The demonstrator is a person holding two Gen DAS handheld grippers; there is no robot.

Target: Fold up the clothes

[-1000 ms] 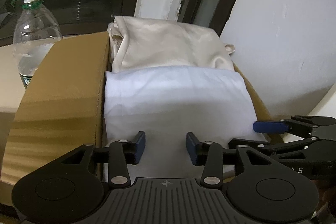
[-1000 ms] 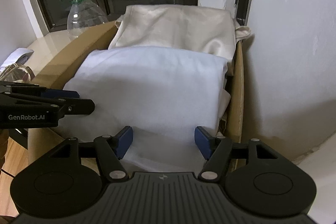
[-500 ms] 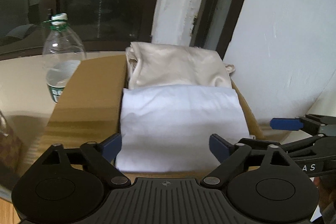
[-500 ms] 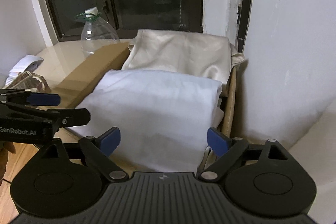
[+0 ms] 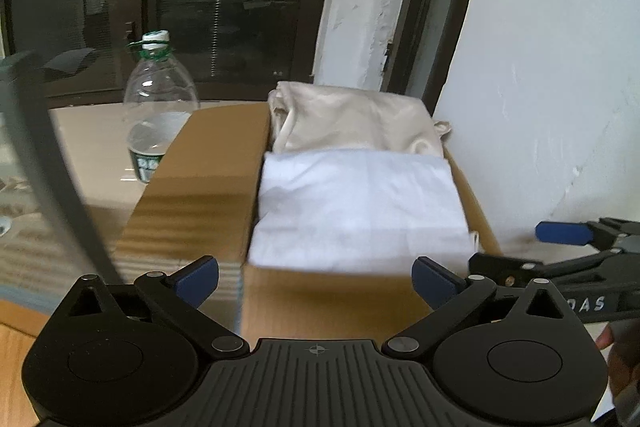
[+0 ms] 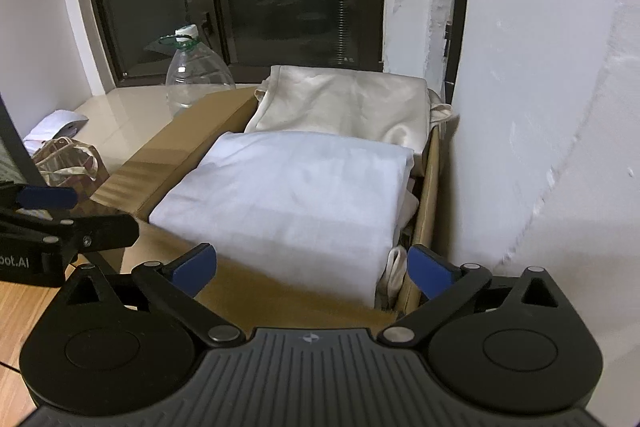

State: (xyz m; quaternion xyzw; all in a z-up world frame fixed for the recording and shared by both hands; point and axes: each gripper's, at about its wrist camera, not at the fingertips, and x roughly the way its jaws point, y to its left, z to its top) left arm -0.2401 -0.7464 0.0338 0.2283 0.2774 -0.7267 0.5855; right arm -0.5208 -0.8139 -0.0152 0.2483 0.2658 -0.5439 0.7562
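white garment (image 6: 296,187) and cream one (image 6: 352,103) lay folded in the cardboard box (image 5: 192,163); left gripper (image 5: 316,277) and right gripper (image 6: 310,267) both gaped, holding nothing; looked about finished

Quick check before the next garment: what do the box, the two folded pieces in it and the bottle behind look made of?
Box: brown corrugated cardboard, matte, with a raw cut edge.
White folded garment: looks like thin woven cotton, matte, with soft creases.
Cream folded garment: smoother cloth with a slight sheen, possibly satin-like; uncertain.
Bottle: clear plastic, glossy, with a white cap and green ring.
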